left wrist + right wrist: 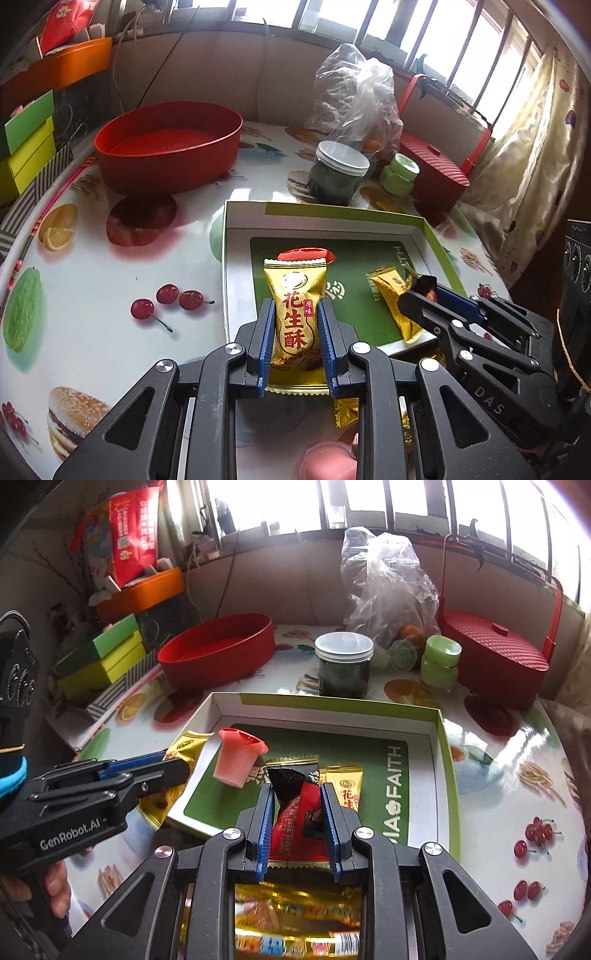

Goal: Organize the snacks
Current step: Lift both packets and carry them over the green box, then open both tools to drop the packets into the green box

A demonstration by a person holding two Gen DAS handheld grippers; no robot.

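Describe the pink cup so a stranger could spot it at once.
Find the shallow green-and-white box in the middle of the fruit-print table. The pink cup is over its left half, tilted. It is the only pink, rounded thing there; its neighbours are flat gold packets and a red-and-black packet in the right gripper.

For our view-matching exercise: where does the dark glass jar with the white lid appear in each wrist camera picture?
Left wrist view: the jar stands right of centre, beyond the green box's far wall.
Right wrist view: the jar stands just right of centre, also beyond that wall.
Shared landmark: the open red oval tub, left of the jar.
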